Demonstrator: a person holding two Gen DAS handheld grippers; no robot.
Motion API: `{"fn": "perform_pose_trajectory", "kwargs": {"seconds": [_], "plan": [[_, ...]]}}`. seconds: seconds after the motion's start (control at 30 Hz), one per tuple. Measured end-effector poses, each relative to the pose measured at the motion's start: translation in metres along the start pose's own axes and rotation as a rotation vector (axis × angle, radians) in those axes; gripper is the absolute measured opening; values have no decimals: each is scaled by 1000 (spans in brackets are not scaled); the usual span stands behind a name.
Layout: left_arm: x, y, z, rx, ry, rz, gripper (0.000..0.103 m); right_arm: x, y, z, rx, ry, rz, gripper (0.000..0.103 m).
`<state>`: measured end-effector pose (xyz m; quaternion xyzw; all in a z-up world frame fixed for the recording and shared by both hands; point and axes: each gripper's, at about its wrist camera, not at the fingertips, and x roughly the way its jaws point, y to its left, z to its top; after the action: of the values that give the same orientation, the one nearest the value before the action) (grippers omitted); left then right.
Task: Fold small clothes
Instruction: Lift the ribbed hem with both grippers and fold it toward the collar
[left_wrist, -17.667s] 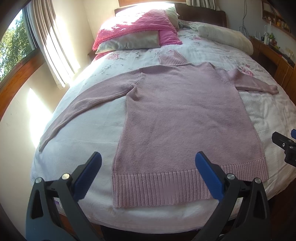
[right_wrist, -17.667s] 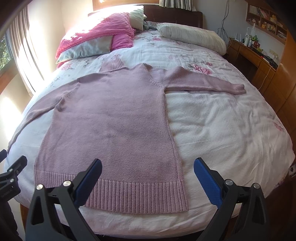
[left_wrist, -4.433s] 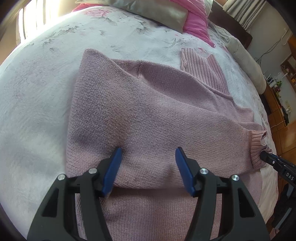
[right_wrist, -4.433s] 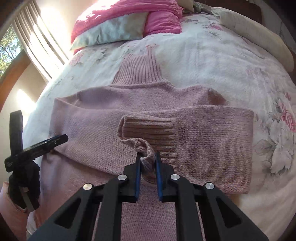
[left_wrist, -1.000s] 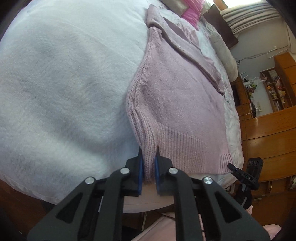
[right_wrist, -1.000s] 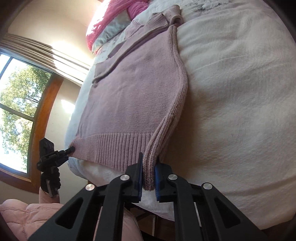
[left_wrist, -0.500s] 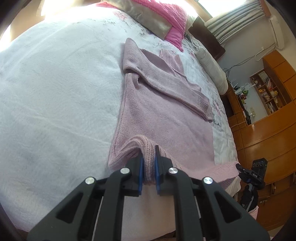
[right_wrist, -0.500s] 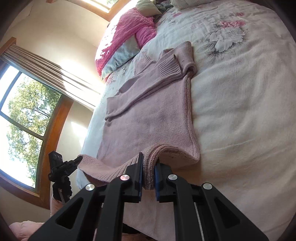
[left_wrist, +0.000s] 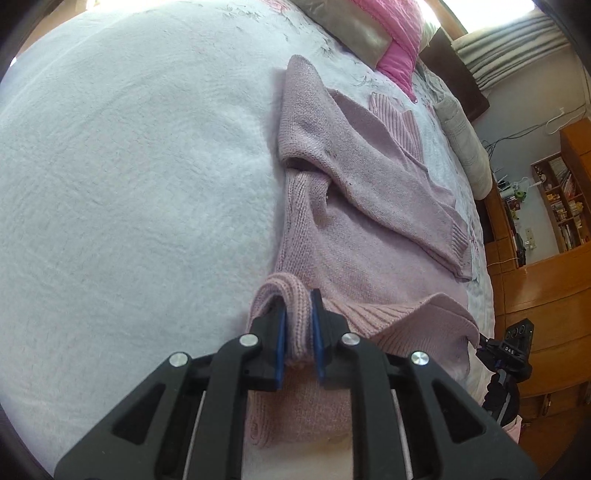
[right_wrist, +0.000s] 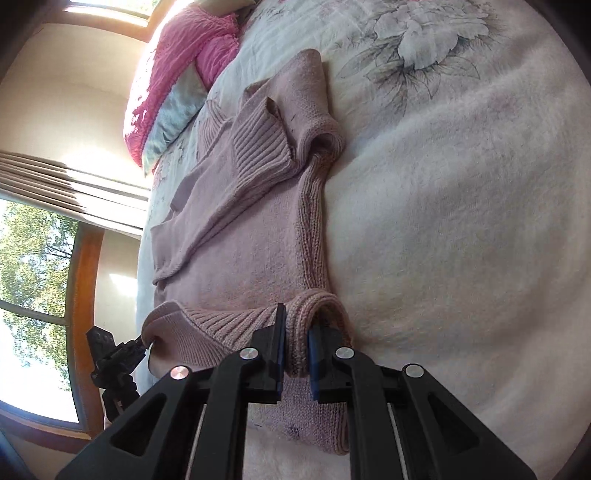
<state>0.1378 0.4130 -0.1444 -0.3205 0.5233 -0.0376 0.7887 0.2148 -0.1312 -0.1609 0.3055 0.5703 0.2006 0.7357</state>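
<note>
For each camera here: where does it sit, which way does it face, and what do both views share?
Left wrist: on the left gripper, looking up the bed toward the pillows; its fingers pinch the sweater hem.
Right wrist: on the right gripper, facing the same way, window side in view; it pinches the hem's other corner.
Shared: sweater, bed, each other's gripper.

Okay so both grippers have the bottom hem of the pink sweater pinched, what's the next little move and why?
Probably carry the hem forward toward the collar and lay it over the folded sleeves. The left gripper and right gripper each pinch a hem corner, already curled up over the sweater body.
</note>
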Motion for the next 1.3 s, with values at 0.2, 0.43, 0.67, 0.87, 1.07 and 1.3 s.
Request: {"fn": "perform_pose_trajectory", "kwargs": {"seconds": [0.2,0.43,0.67,0.87,1.07,1.3], "plan": [[-6,26,6,-120,44,-160,17,1,-5,7,14,12,31,15],[-30,55,2,-249,30,-310,43,-24,-15,10,35,-45,11,51],[-49,-5,-1,161,-60,8,50,-32,19,1,-135,-58,-92,51],[-16,-54,2,427,-50,189,55,-29,41,-2,-239,-64,-139,51],[20,-62,13,474,24,231,55,-19,37,2,-279,-33,-175,52],[28,-65,5,489,48,186,17,6,50,7,-421,30,-288,63]]}}
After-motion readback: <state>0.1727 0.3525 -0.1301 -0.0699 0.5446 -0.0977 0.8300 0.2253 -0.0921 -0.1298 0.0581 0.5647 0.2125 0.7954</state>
